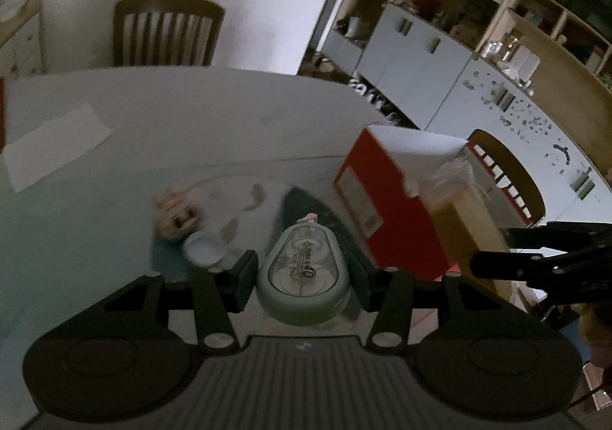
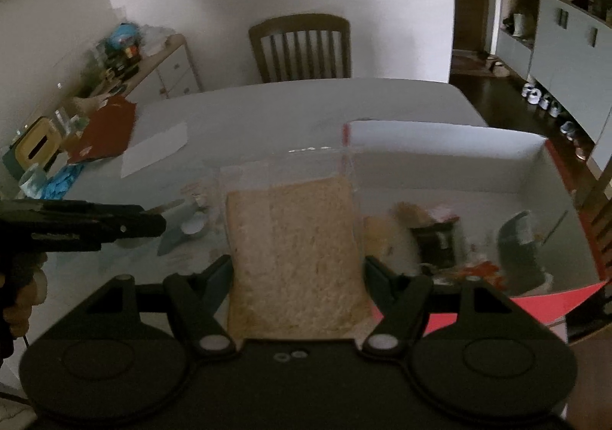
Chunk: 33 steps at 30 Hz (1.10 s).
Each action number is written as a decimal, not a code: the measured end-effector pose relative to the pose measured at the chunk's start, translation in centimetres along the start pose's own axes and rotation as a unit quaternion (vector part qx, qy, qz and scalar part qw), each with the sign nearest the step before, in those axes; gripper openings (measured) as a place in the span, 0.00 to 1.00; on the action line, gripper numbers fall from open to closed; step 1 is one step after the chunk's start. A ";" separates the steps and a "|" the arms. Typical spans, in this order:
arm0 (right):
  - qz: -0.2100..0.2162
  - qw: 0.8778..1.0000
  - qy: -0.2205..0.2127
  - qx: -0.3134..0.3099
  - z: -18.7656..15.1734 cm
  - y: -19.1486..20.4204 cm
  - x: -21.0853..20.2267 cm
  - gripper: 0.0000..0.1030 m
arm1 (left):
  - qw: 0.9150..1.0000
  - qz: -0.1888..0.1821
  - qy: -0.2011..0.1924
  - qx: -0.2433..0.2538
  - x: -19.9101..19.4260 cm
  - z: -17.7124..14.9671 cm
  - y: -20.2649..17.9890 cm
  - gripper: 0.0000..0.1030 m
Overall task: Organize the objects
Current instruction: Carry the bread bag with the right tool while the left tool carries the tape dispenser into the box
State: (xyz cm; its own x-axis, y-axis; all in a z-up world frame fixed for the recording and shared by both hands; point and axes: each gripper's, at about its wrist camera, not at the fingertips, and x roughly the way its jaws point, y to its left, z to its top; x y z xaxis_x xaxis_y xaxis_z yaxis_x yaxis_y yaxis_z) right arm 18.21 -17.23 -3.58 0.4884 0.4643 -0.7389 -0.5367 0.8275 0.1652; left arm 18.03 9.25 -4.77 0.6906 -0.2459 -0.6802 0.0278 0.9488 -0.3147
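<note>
On the white table point(image 2: 290, 112) stood a red box point(image 2: 451, 166), open-topped, with mixed items inside. Right gripper point(image 2: 298, 269) held a clear bag of tan grains point(image 2: 294, 250) between its closed fingers, raised just left of the box. Left gripper point(image 1: 302, 277) clamped a grey correction-tape dispenser point(image 1: 302, 273) above the tabletop, near a small white cap point(image 1: 202, 248) and a doll head point(image 1: 178, 214).

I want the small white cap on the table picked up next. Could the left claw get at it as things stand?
Probably not yet: the left claw is shut on the correction tape dispenser. The small white cap lies uncovered just beyond its left finger, so the path looks free once it lets go.
</note>
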 end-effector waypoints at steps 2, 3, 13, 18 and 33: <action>-0.005 1.000 -0.003 0.003 0.0 -1.4 -0.3 0.70 | 1.000 -0.003 -0.004 0.010 0.6 0.6 -1.4 0.49; -0.006 1.000 -0.003 0.005 0.0 -2.0 -0.4 0.70 | 1.000 -0.003 -0.005 0.015 0.9 0.9 -2.2 0.49; -0.022 1.000 -0.007 0.019 0.4 -8.1 -0.8 0.70 | 0.998 -0.021 -0.006 0.062 4.8 3.4 -9.3 0.49; -0.037 0.999 -0.006 0.026 0.9 -10.9 -0.1 0.70 | 0.995 -0.025 -0.004 0.093 7.0 4.0 -13.1 0.49; -0.062 0.997 0.019 0.027 1.7 -15.6 4.4 0.70 | 0.985 0.010 0.033 0.171 14.7 3.1 -19.2 0.49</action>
State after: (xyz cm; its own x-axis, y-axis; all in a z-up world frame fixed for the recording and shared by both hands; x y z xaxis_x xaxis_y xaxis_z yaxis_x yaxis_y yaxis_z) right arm 29.91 -27.54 -8.26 0.5212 0.3452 -0.7805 -0.4347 0.8944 0.1053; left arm 29.88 -12.01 -6.68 0.6451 -0.2282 -0.7292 0.2648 0.9620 -0.0668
